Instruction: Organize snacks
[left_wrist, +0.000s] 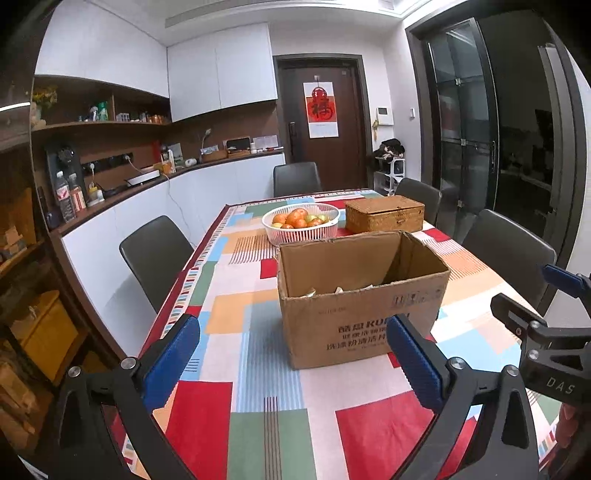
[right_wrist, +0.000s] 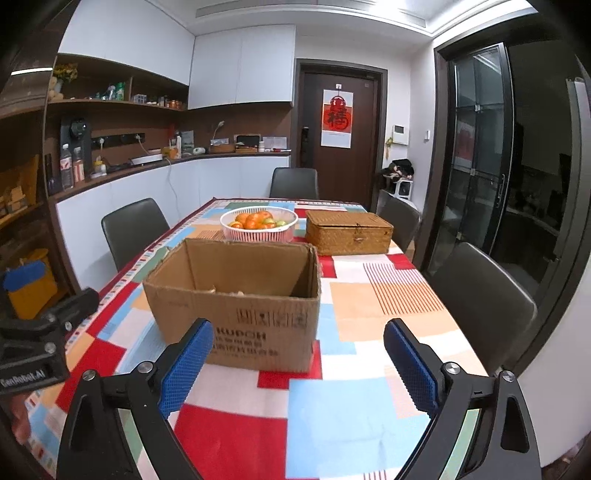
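An open cardboard box (left_wrist: 354, 314) (right_wrist: 236, 314) stands on the table with the patchwork cloth (left_wrist: 258, 369) (right_wrist: 332, 387). Just above its near wall, small pale snack packets (left_wrist: 308, 294) (right_wrist: 236, 293) peek out; the rest of the inside is hidden. My left gripper (left_wrist: 291, 332) hovers over the cloth in front of the box, open, with nothing between its blue pads (left_wrist: 170, 362). My right gripper (right_wrist: 299, 328) is likewise open and empty in front of the box. Each gripper shows at the edge of the other's view, the right one (left_wrist: 535, 325) and the left one (right_wrist: 37, 332).
Behind the box are a white basket of fruit (left_wrist: 301, 221) (right_wrist: 258, 223) and a closed wicker chest (left_wrist: 384, 214) (right_wrist: 349, 232). Dark chairs (left_wrist: 155, 254) (right_wrist: 484, 299) ring the table. A counter with bottles runs along the left wall.
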